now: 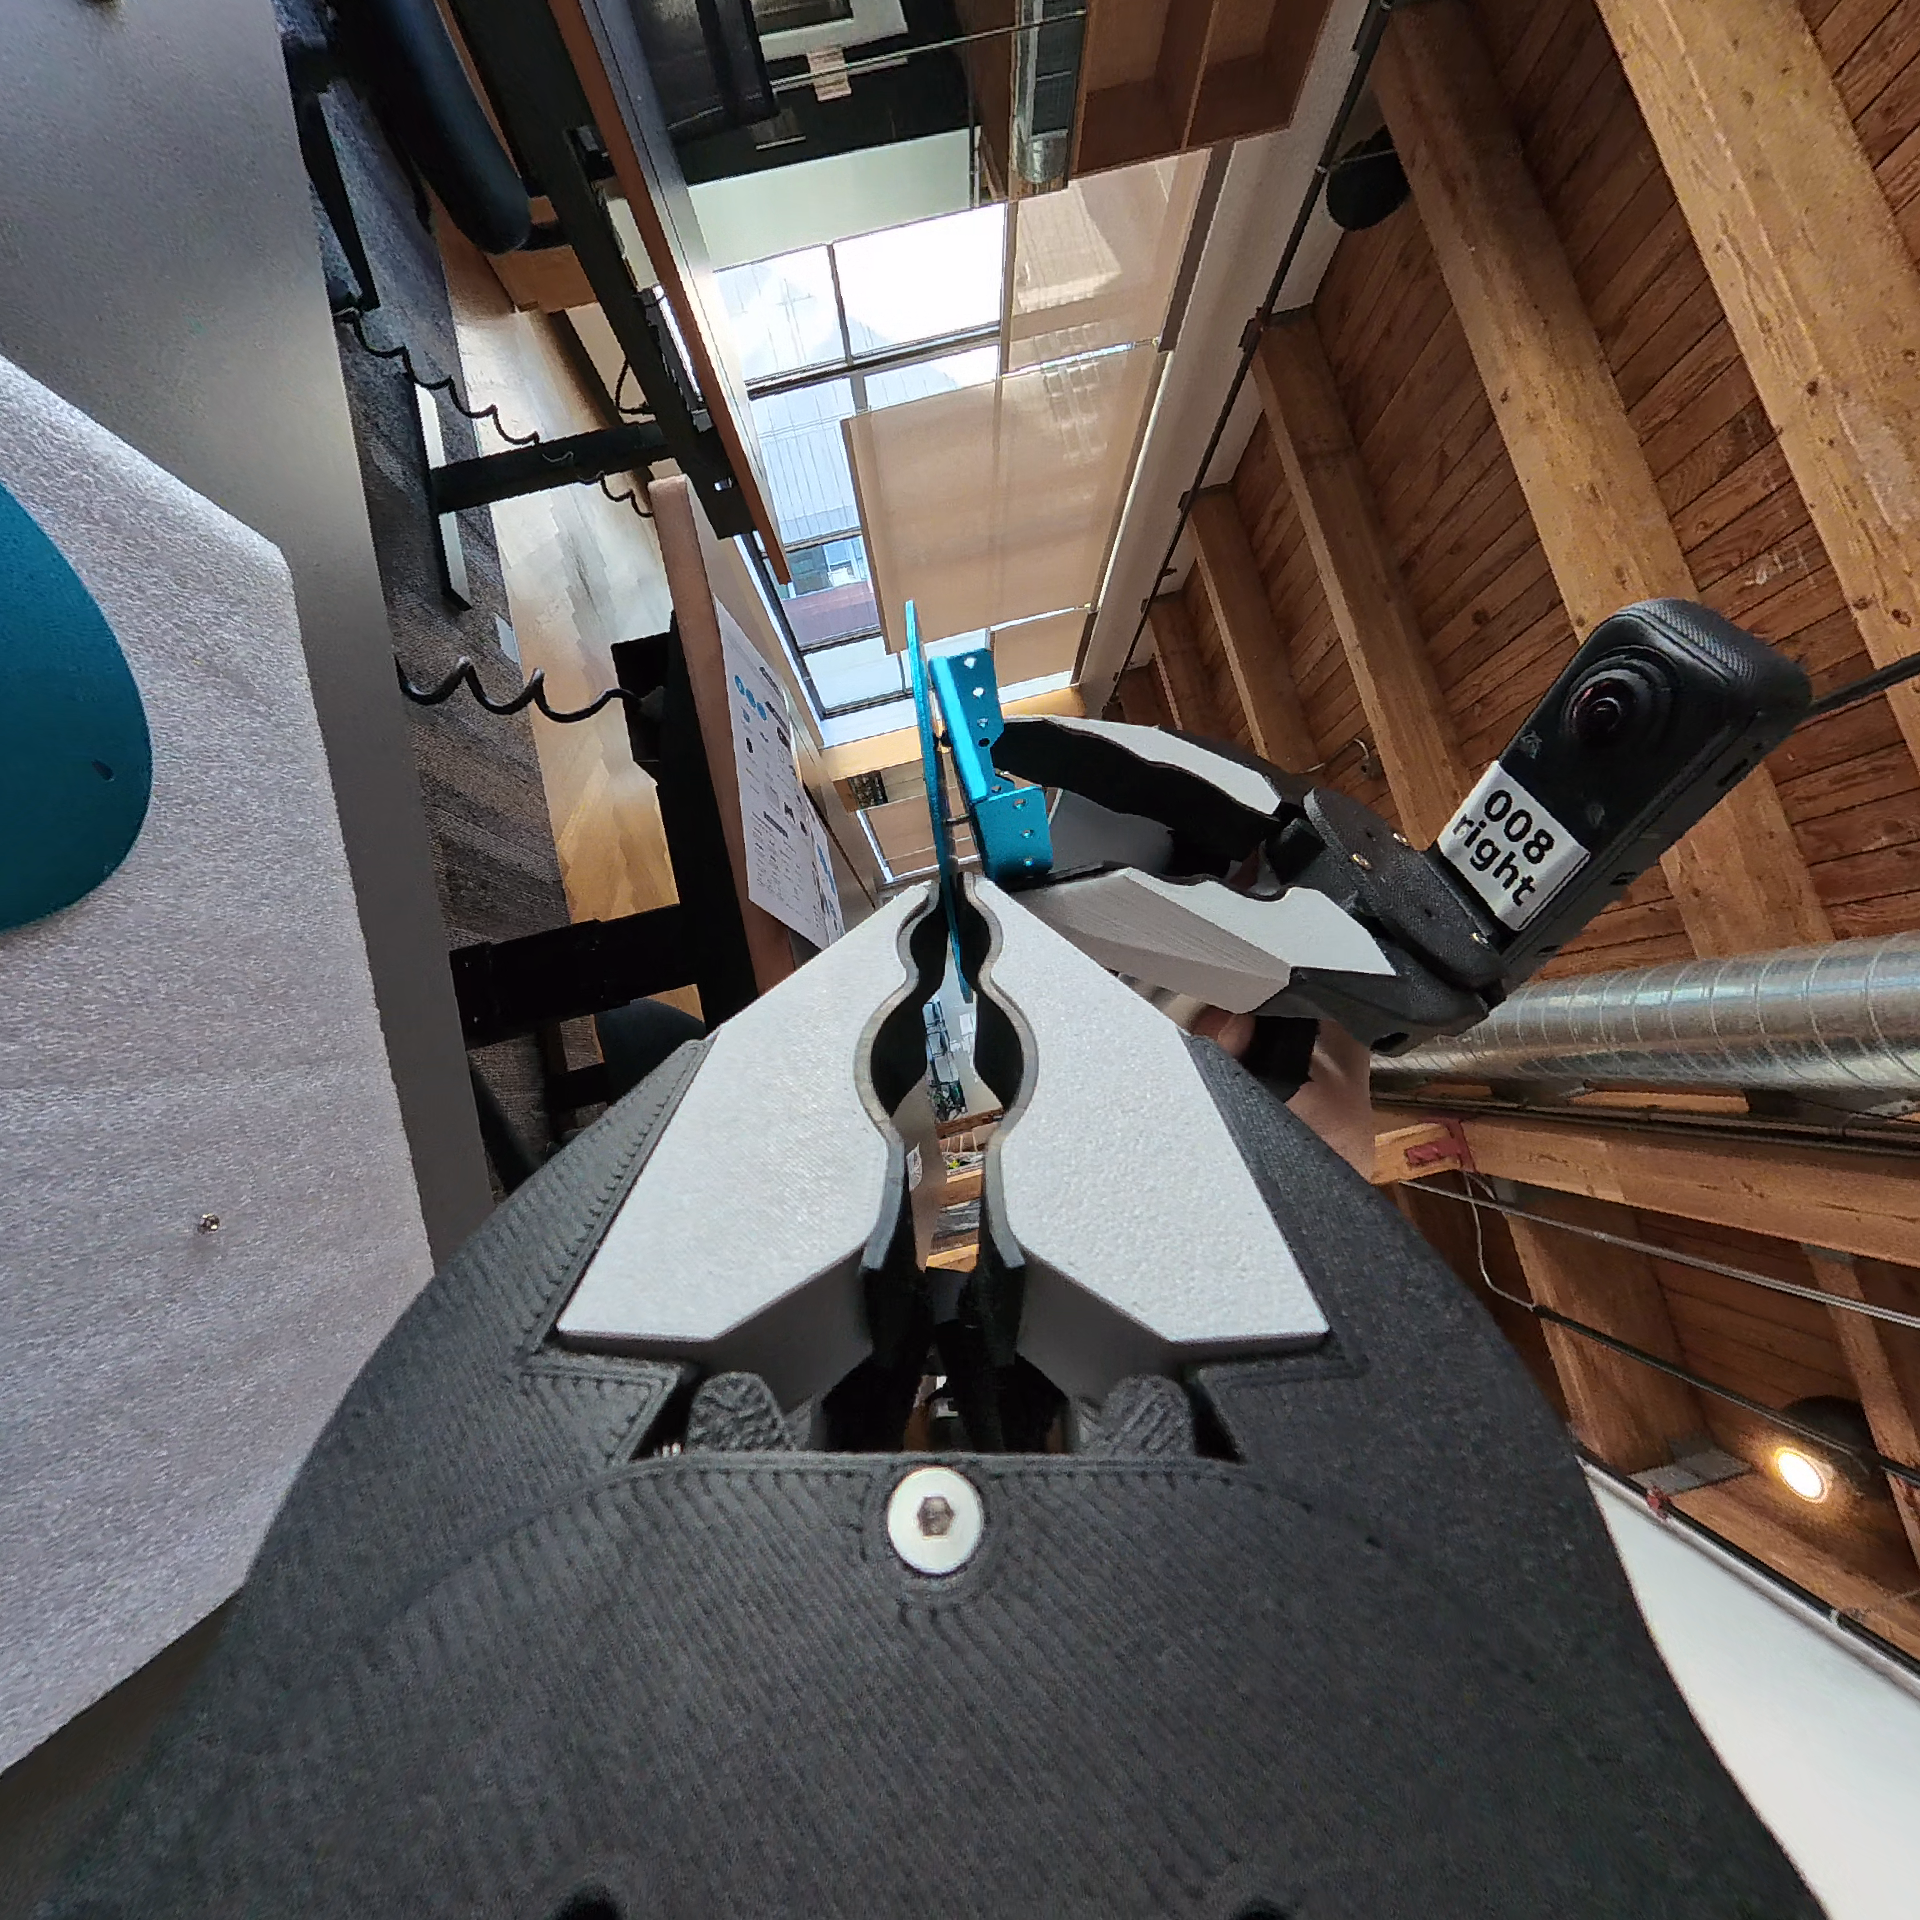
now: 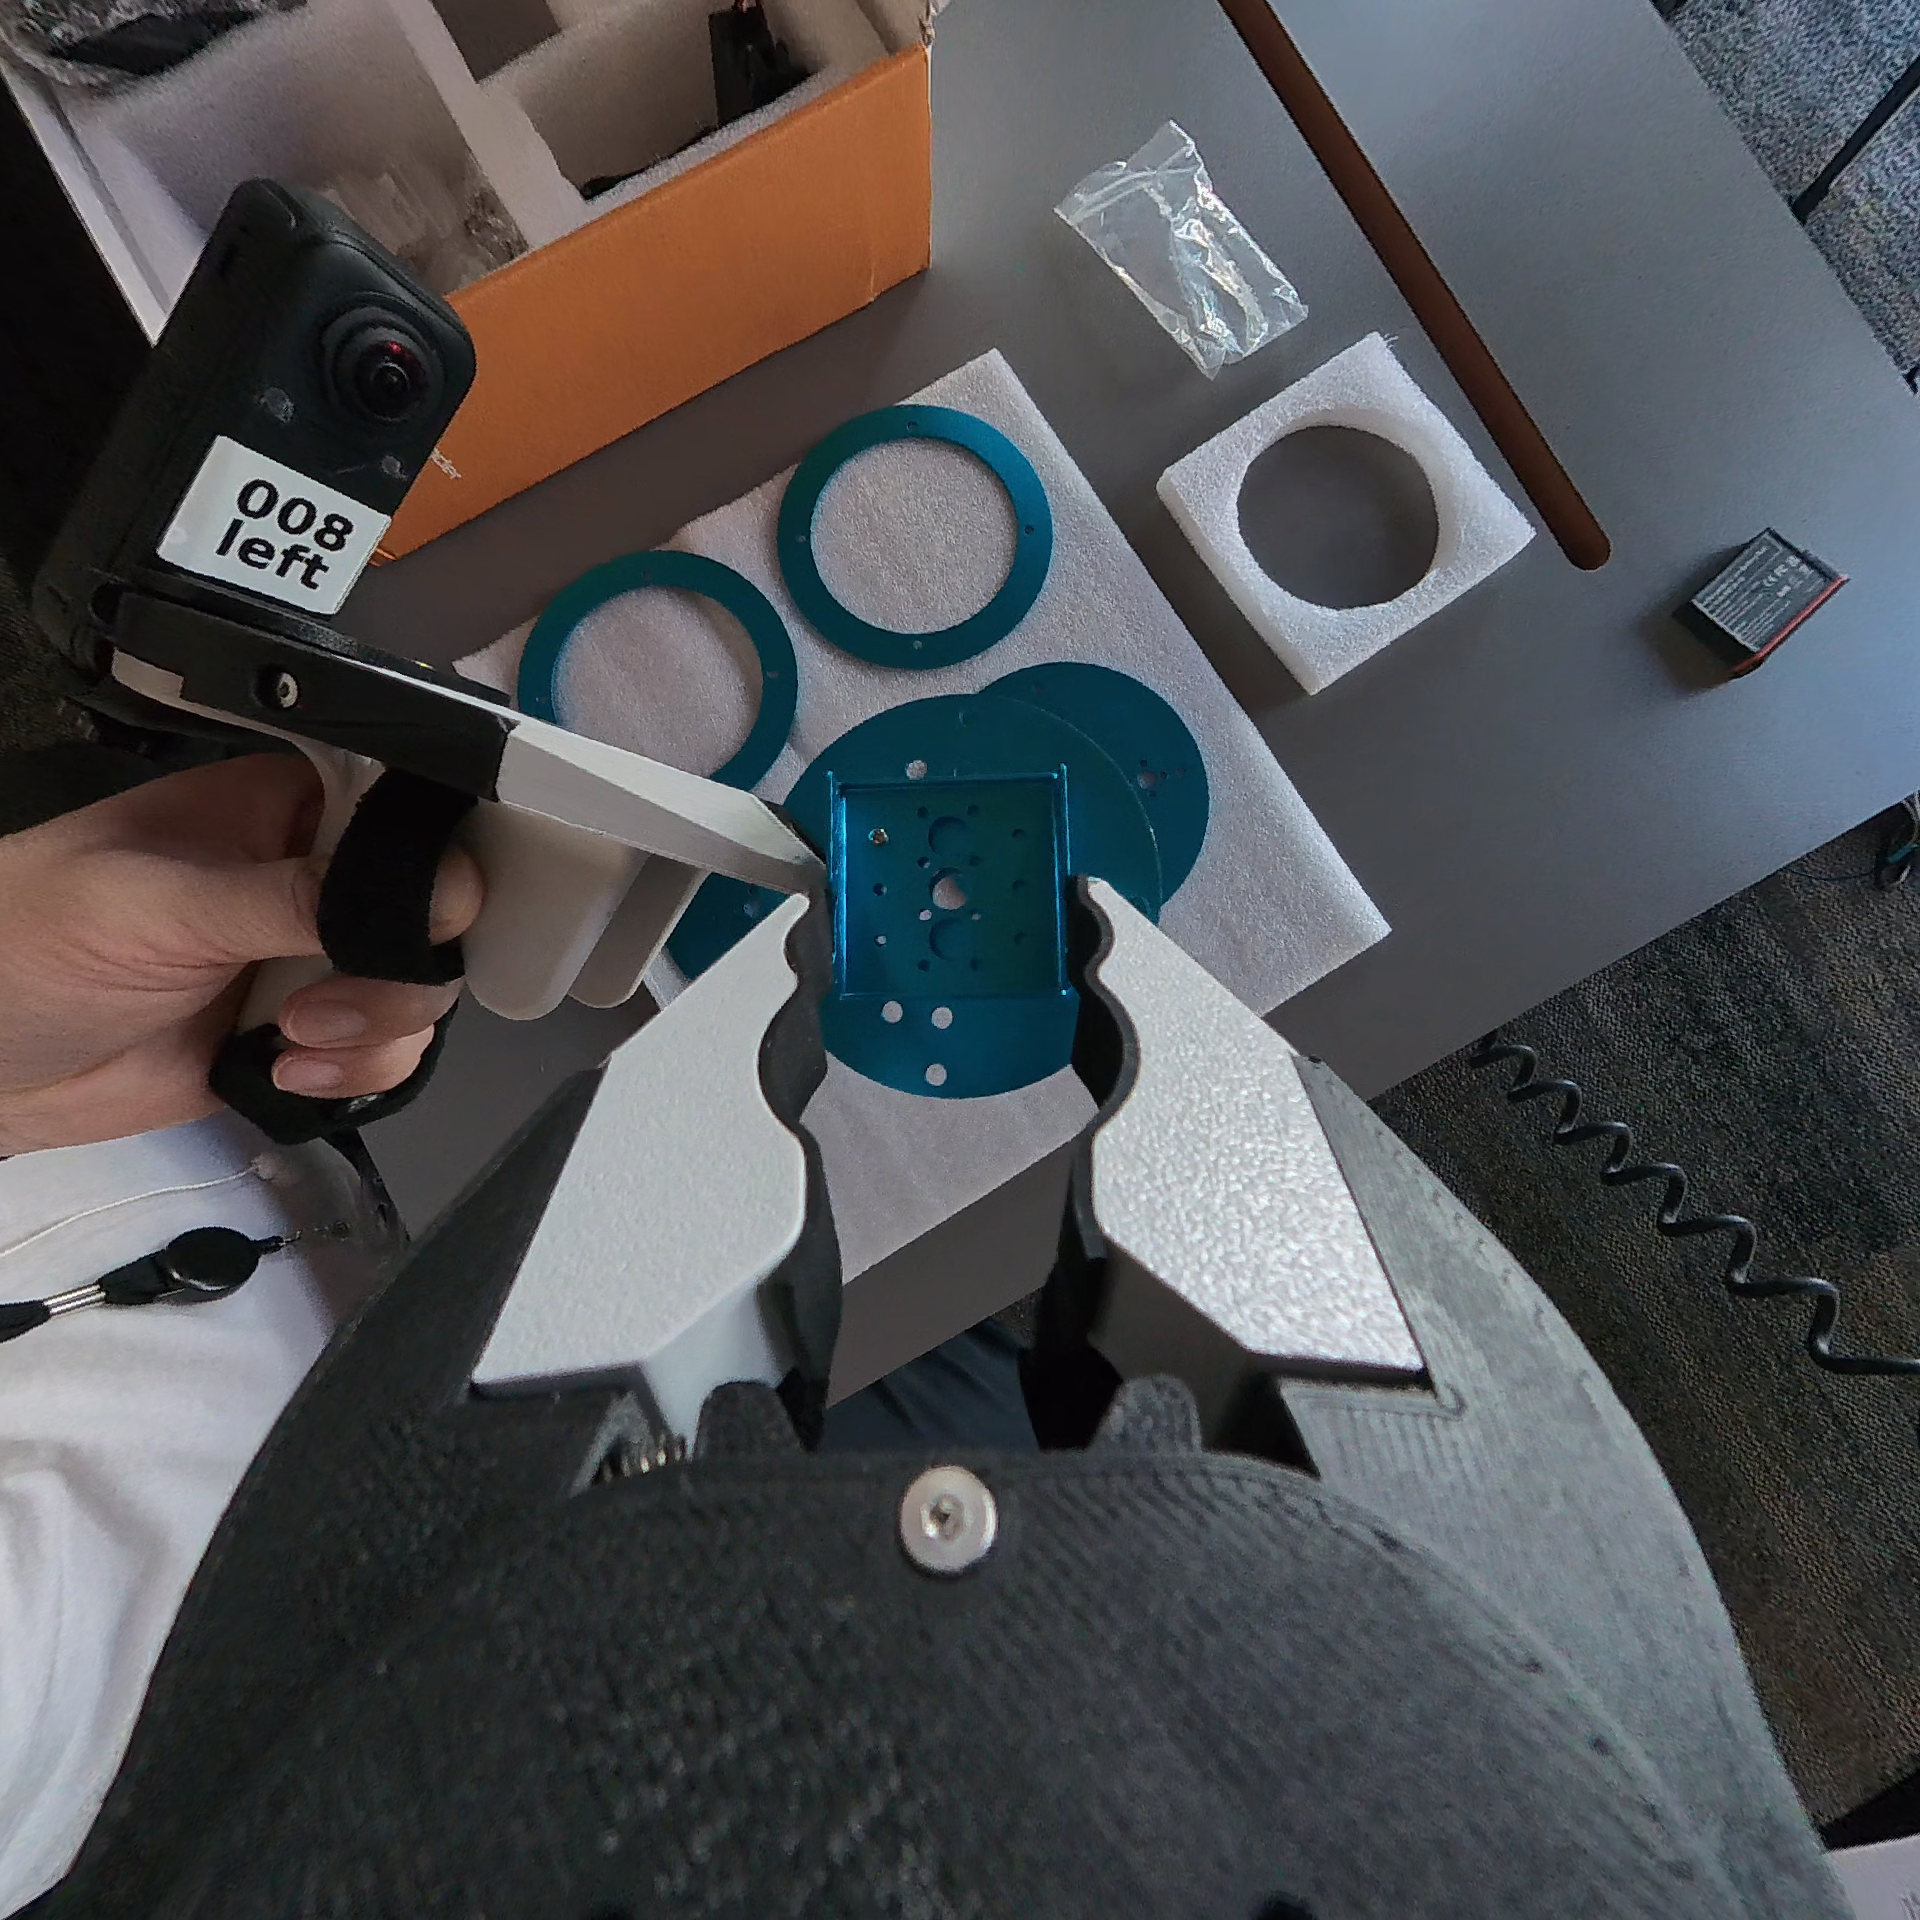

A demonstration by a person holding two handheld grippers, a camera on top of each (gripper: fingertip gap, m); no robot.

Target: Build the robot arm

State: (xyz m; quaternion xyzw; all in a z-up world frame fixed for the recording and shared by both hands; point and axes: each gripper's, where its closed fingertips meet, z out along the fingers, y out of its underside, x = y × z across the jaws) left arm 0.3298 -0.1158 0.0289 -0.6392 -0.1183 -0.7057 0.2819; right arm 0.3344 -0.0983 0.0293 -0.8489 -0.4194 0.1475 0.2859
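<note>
— Where did we have the disc (image 2: 940,1039)?

— Held above the desk (image 2: 1558,260). Our left tool (image 1: 961,899) pinched its thin rim at 9 o'clock; our right tool (image 2: 940,925) clamped the bracket (image 2: 951,899) on its face.

— How did it seem?

— Stiff, light, slick metal, we judged; edges suited gripping best.

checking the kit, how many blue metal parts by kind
rings: 2
round plates: 2, one held, one on the foam sheet at
square bracket: 1
total: 5, leaving out a blue sliver half hidden by the left gripper
</note>
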